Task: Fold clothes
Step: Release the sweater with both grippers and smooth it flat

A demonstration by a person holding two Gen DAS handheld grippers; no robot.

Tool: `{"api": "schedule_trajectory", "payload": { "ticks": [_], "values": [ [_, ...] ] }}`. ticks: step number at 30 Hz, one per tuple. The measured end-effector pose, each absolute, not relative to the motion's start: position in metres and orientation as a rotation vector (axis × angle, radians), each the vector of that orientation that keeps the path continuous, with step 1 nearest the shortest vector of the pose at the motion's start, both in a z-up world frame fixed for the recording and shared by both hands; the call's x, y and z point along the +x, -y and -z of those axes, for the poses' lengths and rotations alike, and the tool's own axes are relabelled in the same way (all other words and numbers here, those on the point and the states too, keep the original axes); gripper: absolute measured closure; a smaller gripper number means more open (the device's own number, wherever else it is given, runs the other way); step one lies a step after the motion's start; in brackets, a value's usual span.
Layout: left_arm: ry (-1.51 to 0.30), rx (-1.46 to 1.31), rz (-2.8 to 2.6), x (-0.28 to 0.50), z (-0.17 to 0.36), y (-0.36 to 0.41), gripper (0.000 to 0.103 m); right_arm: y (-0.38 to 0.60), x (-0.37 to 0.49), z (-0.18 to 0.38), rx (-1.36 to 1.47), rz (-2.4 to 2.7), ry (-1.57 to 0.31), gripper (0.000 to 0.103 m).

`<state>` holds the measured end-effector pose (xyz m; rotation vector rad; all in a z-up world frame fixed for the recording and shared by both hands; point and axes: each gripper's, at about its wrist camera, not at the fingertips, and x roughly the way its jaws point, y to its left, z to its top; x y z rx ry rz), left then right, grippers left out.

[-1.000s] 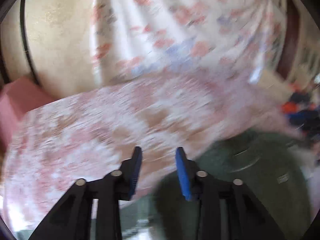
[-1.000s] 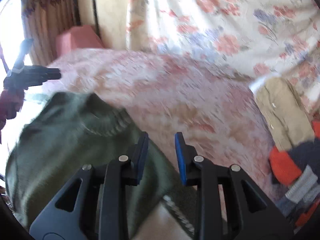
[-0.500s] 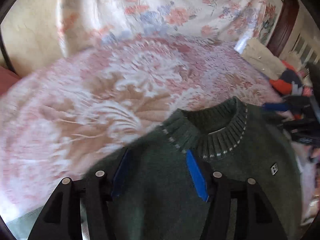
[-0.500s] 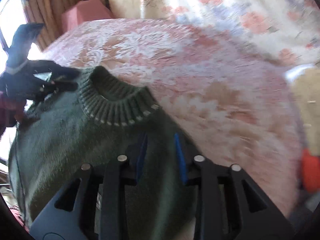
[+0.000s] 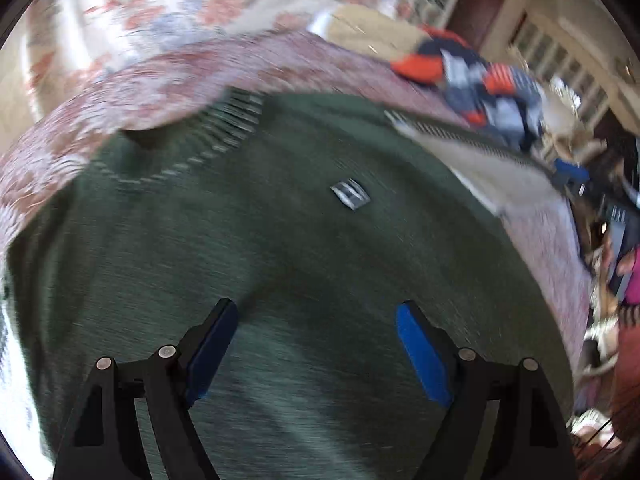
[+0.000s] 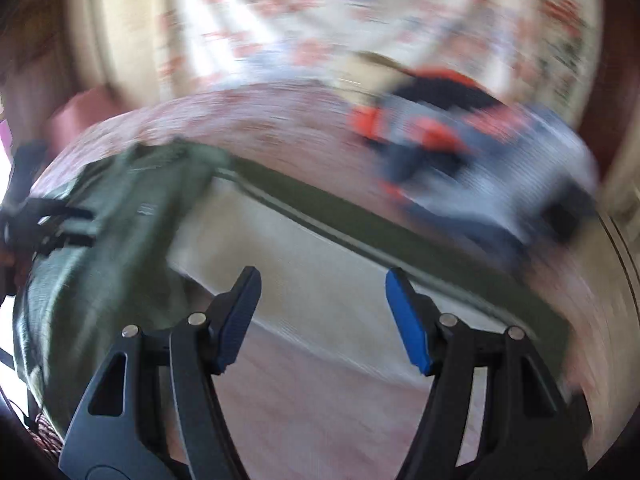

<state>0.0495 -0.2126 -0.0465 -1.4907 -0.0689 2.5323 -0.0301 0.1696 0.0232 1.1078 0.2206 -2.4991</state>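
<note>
A dark green knit sweater (image 5: 280, 240) lies spread face up on the bed, with its ribbed collar (image 5: 224, 128) toward the far left and a small chest badge (image 5: 350, 194). My left gripper (image 5: 316, 320) hovers open over the sweater's chest with nothing between its fingers. A cream strip edged with a green ribbed band (image 6: 320, 256) runs off the sweater's right side. My right gripper (image 6: 322, 280) is open above this strip and holds nothing. The right wrist view is heavily blurred. The sweater's body (image 6: 100, 248) and the left gripper (image 6: 52, 220) show at its left edge.
A pink patterned bedspread (image 5: 120, 96) covers the bed. A pile of orange, navy and grey clothes (image 5: 472, 76) (image 6: 460, 140) lies at the far right, next to a beige garment (image 5: 368, 28). A floral curtain (image 5: 180, 8) hangs behind. Furniture and clutter (image 5: 600, 240) stand off the bed's right edge.
The sweater has come down flat on the bed. Both grippers have opened wide. The left view has swung right over the chest, and the right one has moved out over the cream strip.
</note>
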Motion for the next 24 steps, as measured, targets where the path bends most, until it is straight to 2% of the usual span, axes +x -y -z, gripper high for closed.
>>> {"api": "schedule_trajectory", "payload": {
  "ticks": [3, 7, 9, 10, 11, 22, 24],
  "values": [
    [-0.027, -1.502, -2.515, 0.054, 0.053, 0.185, 0.019, -0.238, -0.034, -0.024, 1.189, 2.590, -0.113, 0.035],
    [-0.024, -1.504, -2.539, 0.055, 0.057, 0.176, 0.015, -0.310, -0.052, -0.016, 1.317, 2.659, 0.063, 0.035],
    [-0.020, -1.501, -2.545, 0.054, 0.058, 0.173, 0.011, -0.329, -0.060, -0.010, 1.332, 2.656, 0.128, 0.035],
    [-0.018, -1.500, -2.548, 0.053, 0.059, 0.171, 0.006, -0.335, -0.064, -0.008, 1.341, 2.658, 0.139, 0.035],
    [-0.034, -1.501, -2.556, 0.053, 0.061, 0.168, 0.000, -0.339, -0.067, -0.005, 1.347, 2.659, 0.145, 0.035],
    [0.008, -1.464, -2.637, 0.053, 0.062, 0.163, 0.000, -0.322, -0.078, 0.010, 1.354, 2.607, -0.009, 0.036],
    [0.013, -1.450, -2.647, 0.053, 0.062, 0.163, 0.000, -0.319, -0.079, 0.012, 1.355, 2.600, -0.029, 0.044]
  ]
}}
